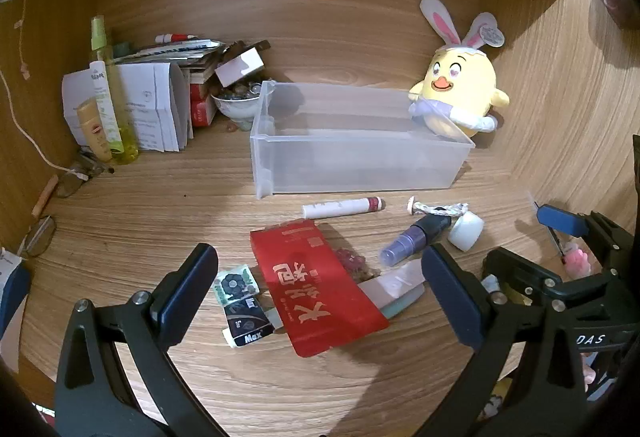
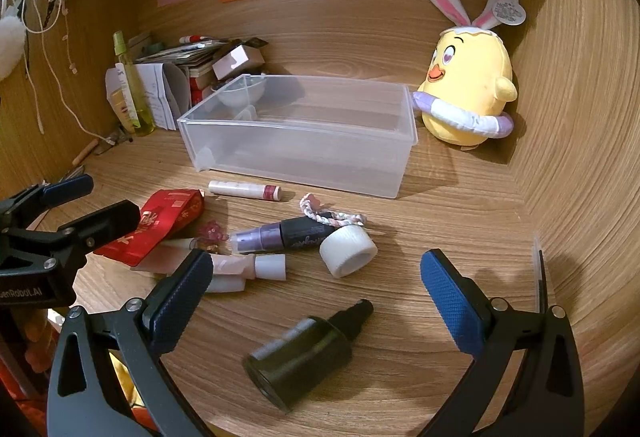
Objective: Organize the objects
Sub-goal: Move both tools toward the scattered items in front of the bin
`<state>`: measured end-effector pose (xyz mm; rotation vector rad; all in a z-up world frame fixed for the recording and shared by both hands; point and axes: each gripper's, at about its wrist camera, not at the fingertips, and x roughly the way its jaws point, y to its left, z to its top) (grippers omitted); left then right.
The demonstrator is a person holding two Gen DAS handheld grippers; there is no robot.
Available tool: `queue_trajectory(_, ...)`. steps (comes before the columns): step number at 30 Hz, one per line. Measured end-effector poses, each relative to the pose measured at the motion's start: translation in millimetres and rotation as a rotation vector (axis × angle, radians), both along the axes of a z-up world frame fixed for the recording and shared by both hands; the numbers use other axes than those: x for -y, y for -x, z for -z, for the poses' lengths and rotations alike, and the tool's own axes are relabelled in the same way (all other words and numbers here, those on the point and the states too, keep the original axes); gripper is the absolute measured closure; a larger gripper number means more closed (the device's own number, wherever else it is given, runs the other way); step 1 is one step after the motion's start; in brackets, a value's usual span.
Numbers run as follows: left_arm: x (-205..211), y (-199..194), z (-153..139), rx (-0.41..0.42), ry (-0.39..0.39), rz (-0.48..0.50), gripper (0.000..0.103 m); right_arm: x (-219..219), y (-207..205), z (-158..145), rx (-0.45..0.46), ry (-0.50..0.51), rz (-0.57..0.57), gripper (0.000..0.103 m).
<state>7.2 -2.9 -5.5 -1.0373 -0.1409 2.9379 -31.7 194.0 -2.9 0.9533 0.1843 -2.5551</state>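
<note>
Both tongs spread, empty. Right gripper (image 2: 316, 285) hovers over dark green glass dropper bottle (image 2: 304, 349) lying nozzle toward 1 o'clock; clear plastic bin (image 2: 296, 157) at 12. Pinch across the barrel, not the neck. Left gripper (image 1: 320, 281) above red foil packet (image 1: 316, 285).

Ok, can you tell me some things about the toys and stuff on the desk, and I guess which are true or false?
1. The clear plastic box has nothing in it. True.
2. The yellow chick plush sits inside the box. False: it sits beside the box, on the desk.
3. The dark bottle lies on its side. True.
4. The right gripper is squeezing the dark bottle. False: it is open, holding nothing.
5. The left gripper is open above the red packet. True.
</note>
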Motion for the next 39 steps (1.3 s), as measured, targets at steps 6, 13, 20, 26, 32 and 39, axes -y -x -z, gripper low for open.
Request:
queue_trajectory(6, -1, 0, 1, 0.002, -0.001, 0.0, 0.0, -1, 1, 0, 0.001, 0.001, 0.0, 0.0)
queue_trajectory(13, -1, 0, 2, 0.005, -0.002, 0.0, 0.0, -1, 1, 1, 0.004, 0.001, 0.0, 0.0)
queue_trajectory(20, -1, 0, 2, 0.008, -0.003, 0.001, 0.0, 0, 1, 1, 0.004, 0.001, 0.0, 0.0)
queue_trajectory(26, -1, 1, 4, 0.015, -0.009, 0.003, 0.0, 1, 0, 2, 0.009, 0.002, 0.0, 0.0)
queue_trajectory(32, 0, 4, 7, 0.03, -0.018, 0.007, 0.0, 1, 0, 4, 0.012, 0.002, 0.002, 0.0)
queue_trajectory(39, 2, 7, 12, 0.055, -0.026, 0.017, 0.0, -4, 0, 10, 0.042, 0.004, 0.024, 0.0)
